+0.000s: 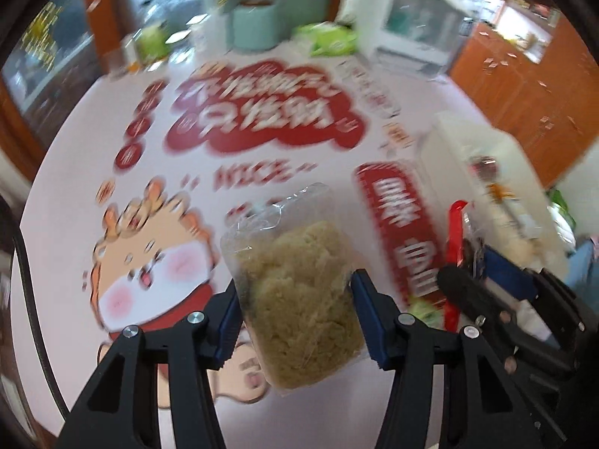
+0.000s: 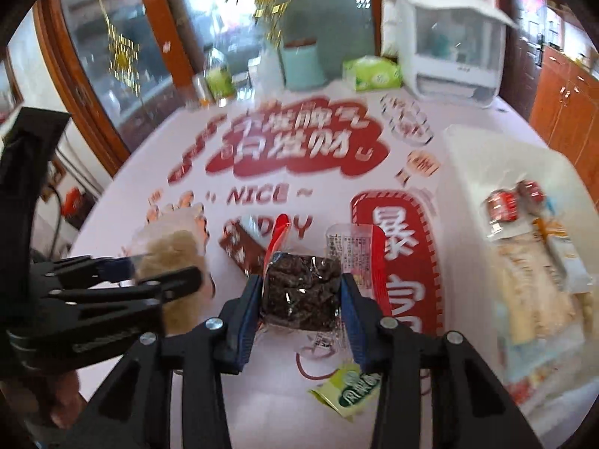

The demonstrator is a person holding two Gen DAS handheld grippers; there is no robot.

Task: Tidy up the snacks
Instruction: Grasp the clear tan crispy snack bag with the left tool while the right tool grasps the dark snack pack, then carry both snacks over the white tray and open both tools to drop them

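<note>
My left gripper [image 1: 295,288] is shut on a clear packet of tan crumbly snack [image 1: 299,262], held up off the table. In the right wrist view the left gripper [image 2: 161,271] stands at the left with that tan packet [image 2: 172,247]. My right gripper [image 2: 301,284] is shut on a packet of dark brown snack [image 2: 301,292] with a red edge, also lifted. In the left wrist view the right gripper [image 1: 471,265] shows at the right with the red-edged packet [image 1: 456,232]. A white tray [image 2: 468,157] on the right holds several wrapped snacks.
On the printed tablecloth [image 2: 187,393] lie a brown packet [image 2: 239,247], a red-and-white packet [image 2: 355,247] and a green sachet [image 2: 348,389]. A white appliance [image 2: 449,52], a green tissue pack [image 2: 370,73], a teal pot [image 2: 301,63] and a bottle [image 2: 219,78] stand at the back.
</note>
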